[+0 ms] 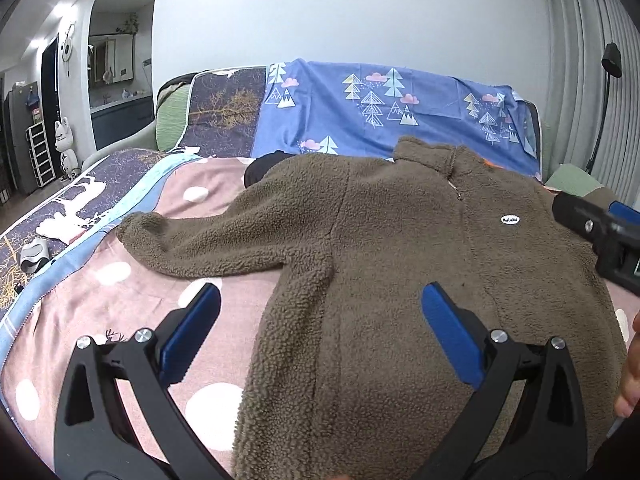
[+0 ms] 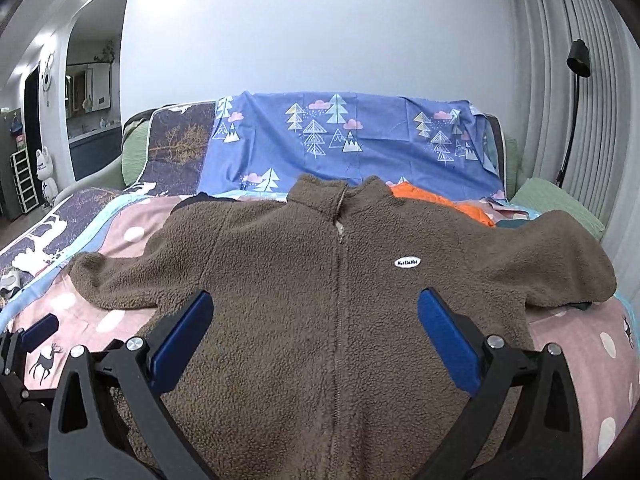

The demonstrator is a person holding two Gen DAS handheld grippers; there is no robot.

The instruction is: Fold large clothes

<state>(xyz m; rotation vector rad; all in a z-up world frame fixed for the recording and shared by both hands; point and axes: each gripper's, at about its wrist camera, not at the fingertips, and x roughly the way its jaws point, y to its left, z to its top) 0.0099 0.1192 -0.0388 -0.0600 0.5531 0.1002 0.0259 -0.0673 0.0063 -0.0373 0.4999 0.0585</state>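
A brown fleece zip jacket lies front-up on a pink dotted sheet, collar away from me and both sleeves spread sideways. A small white oval label sits on its chest. My left gripper hovers open above the jacket's lower left side, one finger over the sheet and one over the fleece. My right gripper is open above the lower middle of the jacket, straddling the zip. Nothing is held by either. The right gripper's black body also shows at the right edge of the left wrist view.
The sheet covers a sofa seat; a blue tree-print cloth drapes the backrest. An orange garment and a dark one lie behind the jacket. A floor lamp and grey curtain stand at the right. A small white item rests at the left.
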